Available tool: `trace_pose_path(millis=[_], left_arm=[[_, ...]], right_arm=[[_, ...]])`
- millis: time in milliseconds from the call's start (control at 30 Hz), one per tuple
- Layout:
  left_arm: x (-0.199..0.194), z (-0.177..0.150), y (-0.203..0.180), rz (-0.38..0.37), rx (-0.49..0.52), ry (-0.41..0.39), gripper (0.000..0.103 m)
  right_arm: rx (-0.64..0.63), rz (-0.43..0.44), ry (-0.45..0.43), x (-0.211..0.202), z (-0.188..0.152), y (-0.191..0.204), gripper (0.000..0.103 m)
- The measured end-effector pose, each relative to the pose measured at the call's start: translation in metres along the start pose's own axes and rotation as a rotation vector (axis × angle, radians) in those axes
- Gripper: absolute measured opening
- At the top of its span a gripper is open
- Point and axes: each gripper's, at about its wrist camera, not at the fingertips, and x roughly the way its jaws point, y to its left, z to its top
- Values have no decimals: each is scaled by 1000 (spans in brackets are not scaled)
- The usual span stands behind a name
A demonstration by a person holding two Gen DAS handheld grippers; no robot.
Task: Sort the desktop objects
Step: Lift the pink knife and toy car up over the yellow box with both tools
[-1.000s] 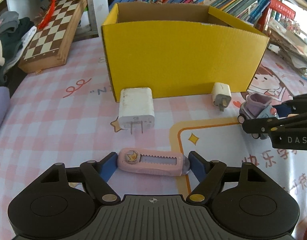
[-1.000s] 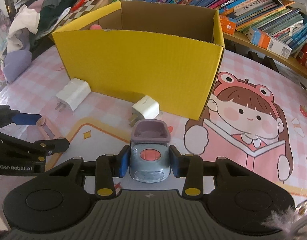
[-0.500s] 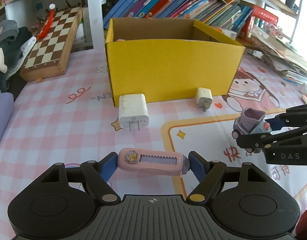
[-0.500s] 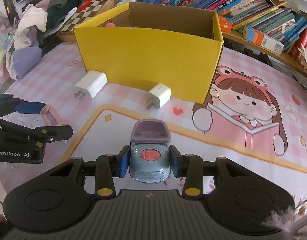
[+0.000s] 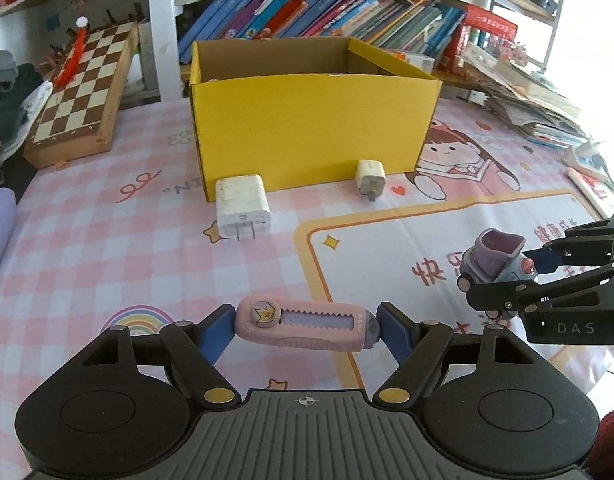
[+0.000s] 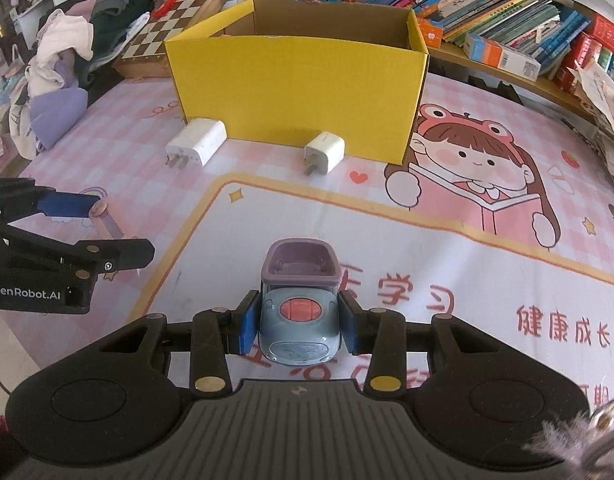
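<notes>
A child's room at home: crammed bookshelves [image 5: 327,8], a cartoon desk mat [image 6: 447,208], a chessboard [image 5: 83,92], heaped clothes [image 6: 71,52].

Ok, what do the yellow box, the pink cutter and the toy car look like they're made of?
Yellow box: corrugated cardboard, matte, brown inside, faint ribbing on the wall. Pink cutter in the left tool: looks like smooth moulded plastic with a serrated slot. Toy car in the right tool: glossy plastic, judging by the soft highlights.
</notes>
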Motion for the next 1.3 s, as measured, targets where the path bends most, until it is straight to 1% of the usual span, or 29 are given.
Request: trace_pose_path(millis=[333,600,1000,1300], left_arm=[[-14,-3,-4,-40,30,-31,78],[-26,-4,-2,-58,33,-57,78],[-38,2,-1,-99,14,-91,78],[-37,8,1,-103,-9,-101,78]], right_arm=[[9,-31,10,-11,-12,7,38],[8,-47,28,-19,-18,11,38],[-1,-50,37,-29,-19,12,38],[-14,-43,48,-31,-14,10,38]])
